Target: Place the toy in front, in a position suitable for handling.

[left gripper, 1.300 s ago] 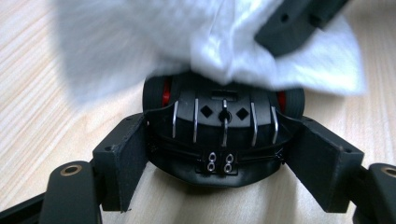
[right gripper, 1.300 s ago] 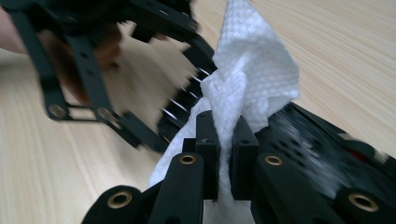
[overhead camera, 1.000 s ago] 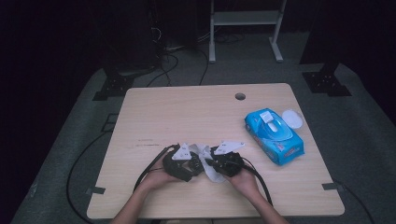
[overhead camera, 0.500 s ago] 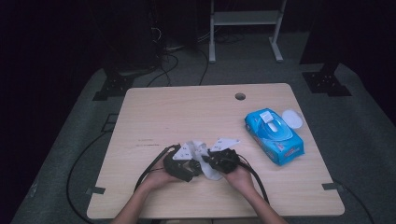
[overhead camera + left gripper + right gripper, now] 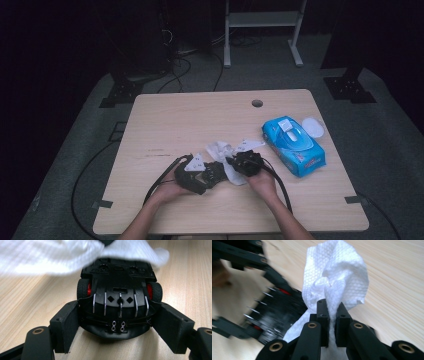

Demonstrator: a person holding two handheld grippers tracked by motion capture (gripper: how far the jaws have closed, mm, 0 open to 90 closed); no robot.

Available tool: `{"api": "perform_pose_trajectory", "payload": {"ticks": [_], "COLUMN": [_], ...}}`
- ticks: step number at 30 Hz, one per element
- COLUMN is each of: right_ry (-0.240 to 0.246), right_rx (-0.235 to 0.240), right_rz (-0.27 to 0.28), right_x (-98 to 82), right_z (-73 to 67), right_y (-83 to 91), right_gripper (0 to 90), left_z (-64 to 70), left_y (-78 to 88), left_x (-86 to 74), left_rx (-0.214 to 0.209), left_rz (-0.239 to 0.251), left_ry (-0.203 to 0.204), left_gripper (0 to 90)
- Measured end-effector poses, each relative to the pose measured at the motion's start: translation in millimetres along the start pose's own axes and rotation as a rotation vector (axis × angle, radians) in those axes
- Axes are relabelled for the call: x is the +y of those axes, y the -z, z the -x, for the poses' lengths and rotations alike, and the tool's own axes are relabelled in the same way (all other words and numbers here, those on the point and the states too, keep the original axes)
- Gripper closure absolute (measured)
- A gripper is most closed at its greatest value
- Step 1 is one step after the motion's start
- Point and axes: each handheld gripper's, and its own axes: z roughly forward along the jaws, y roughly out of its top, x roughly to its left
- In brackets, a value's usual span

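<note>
Lettering on the blue wipes pack (image 5: 294,146) is too small to read; no other writing is legible. Counts: one black toy car (image 5: 119,305) with red wheel hubs, one white textured wipe (image 5: 336,275), one pack of wipes, one white round lid (image 5: 313,127) touching the pack's 1 o'clock corner, two hand-held grippers. The left gripper (image 5: 119,327) pinches the toy car by its flanks, one jaw pressed against each side, the car's underside turned up. The right gripper (image 5: 332,315) has its jaws pressed together on a fold of the wipe, which drapes over the far end of the car. In the high view both grippers meet just below the table's centre, the pack at 3 o'clock from them. Surface: a light wood-grain table (image 5: 180,120) with a round cable hole (image 5: 257,103) near its 12 o'clock edge. Room: dark, grey carpet, cables and a white frame stand (image 5: 262,22) behind.
</note>
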Motion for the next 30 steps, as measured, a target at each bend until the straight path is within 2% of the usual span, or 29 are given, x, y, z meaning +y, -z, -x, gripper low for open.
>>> {"api": "perform_pose_trajectory", "payload": {"ticks": [2,7,9,11,13,14,20,25,27,30], "right_ry": [-0.015,0.035,0.023,0.021,-0.012,-0.005,-0.058,-0.027,-0.011,-0.019], "right_rx": [0.001,0.010,0.004,-0.022,-0.039,-0.065,-0.089,-0.056,-0.059,-0.071], "right_rz": [0.003,0.002,-0.002,-0.009,-0.008,-0.018,-0.034,-0.013,-0.016,-0.025], "right_x": [-1.7,1.3,-0.5,-4.4,-8.8,-10.8,-21.4,-14.5,-11.7,-13.4], "right_z": [1.5,-6.9,-2.2,5.8,14.5,18.1,35.3,21.7,17.7,23.6], "right_y": [1.1,-1.2,0.4,3.5,7.9,9.7,18.0,13.5,10.7,11.0], "right_gripper": [84.3,84.3,84.3,84.3,84.3,84.3,84.4,84.3,84.3,84.3], "left_z": [0.1,0.2,0.2,0.2,0.4,0.3,0.0,0.3,0.2,-0.9], "left_y": [-0.2,0.0,0.0,0.1,0.0,0.1,-0.1,-0.3,0.2,1.3], "left_x": [0.1,0.2,-0.1,-0.4,-0.4,-0.4,-0.3,-0.3,-0.8,-1.3], "left_rx": [0.002,0.002,0.000,-0.002,0.000,-0.001,-0.001,0.003,0.000,-0.004], "left_rz": [-0.001,-0.002,0.002,0.006,0.005,0.005,0.005,0.003,0.006,0.008], "left_ry": [-0.003,-0.002,0.001,0.008,0.005,0.007,0.004,-0.002,0.005,0.011], "left_gripper": [24.1,24.1,24.1,24.1,24.1,24.1,24.1,24.1,24.1,24.1]}}
